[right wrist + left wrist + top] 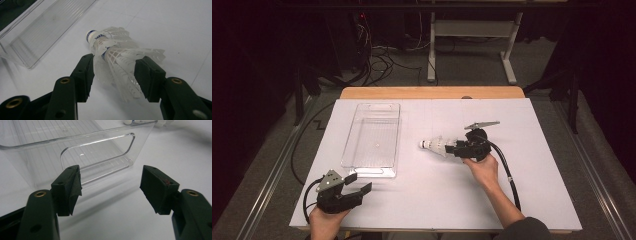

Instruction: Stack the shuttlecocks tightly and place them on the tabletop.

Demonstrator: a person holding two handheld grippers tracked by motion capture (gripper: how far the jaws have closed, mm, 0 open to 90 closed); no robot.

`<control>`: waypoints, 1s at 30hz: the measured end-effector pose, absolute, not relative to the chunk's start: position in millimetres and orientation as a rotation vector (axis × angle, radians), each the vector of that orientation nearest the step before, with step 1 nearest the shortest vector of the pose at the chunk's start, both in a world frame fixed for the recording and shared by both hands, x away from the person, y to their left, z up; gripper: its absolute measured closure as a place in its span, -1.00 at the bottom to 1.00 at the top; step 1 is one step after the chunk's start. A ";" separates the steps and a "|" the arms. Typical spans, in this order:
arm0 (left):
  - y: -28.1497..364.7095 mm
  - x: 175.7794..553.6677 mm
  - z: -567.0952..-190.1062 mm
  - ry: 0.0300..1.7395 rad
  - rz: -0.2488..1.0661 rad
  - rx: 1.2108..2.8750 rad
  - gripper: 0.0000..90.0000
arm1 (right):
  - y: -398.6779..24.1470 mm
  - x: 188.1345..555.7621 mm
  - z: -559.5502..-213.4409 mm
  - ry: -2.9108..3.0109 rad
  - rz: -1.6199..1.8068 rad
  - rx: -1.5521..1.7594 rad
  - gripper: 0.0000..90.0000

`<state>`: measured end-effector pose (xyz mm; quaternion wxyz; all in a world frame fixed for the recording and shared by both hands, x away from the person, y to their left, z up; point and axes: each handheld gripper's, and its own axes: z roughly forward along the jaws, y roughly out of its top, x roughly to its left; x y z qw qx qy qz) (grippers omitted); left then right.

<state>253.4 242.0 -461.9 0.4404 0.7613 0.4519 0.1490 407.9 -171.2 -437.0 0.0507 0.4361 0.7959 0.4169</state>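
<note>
A stack of white plastic shuttlecocks (436, 145) with blue-banded corks lies on its side on the white table sheet, corks pointing left toward a clear plastic bin (373, 106). My right gripper (453, 149) stands open, and the skirts (117, 53) rest between its jaws. I cannot tell whether the pads still brush the feathers. My left gripper (360, 182) is open and holds nothing at the table's front left, just short of the bin's near end. In the left gripper view the bin's handle wall (100, 152) stands right ahead of that gripper (111, 187). The bin (42, 32) looks empty.
The white sheet (522, 190) covers a wooden table whose far edge (432, 92) shows at the back. A black cable (507, 170) trails from the right gripper along the person's forearm. Behind the table, cables and a white desk frame (469, 30) sit on the floor.
</note>
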 end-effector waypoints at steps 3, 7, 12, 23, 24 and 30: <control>242.3 253.3 -462.1 1.125 0.369 1.888 -0.25 | -170.3 406.8 -437.9 2.428 1.259 1.321 0.09; 242.4 253.1 -462.2 1.125 0.369 1.886 -0.25 | -168.1 405.1 -438.8 2.429 1.250 1.314 0.07; 242.5 253.1 -462.2 1.124 0.366 1.885 -0.25 | -164.7 402.9 -439.9 2.431 1.247 1.302 0.07; 243.1 252.1 -462.0 1.121 0.367 1.886 -0.25 | -161.1 399.8 -441.9 2.445 1.233 1.281 0.05; 243.2 251.9 -461.9 1.121 0.368 1.884 -0.25 | -161.0 399.9 -441.9 2.444 1.233 1.280 0.05; 244.8 249.7 -460.9 1.125 0.375 1.876 -0.25 | -159.6 398.3 -442.0 2.452 1.219 1.267 0.05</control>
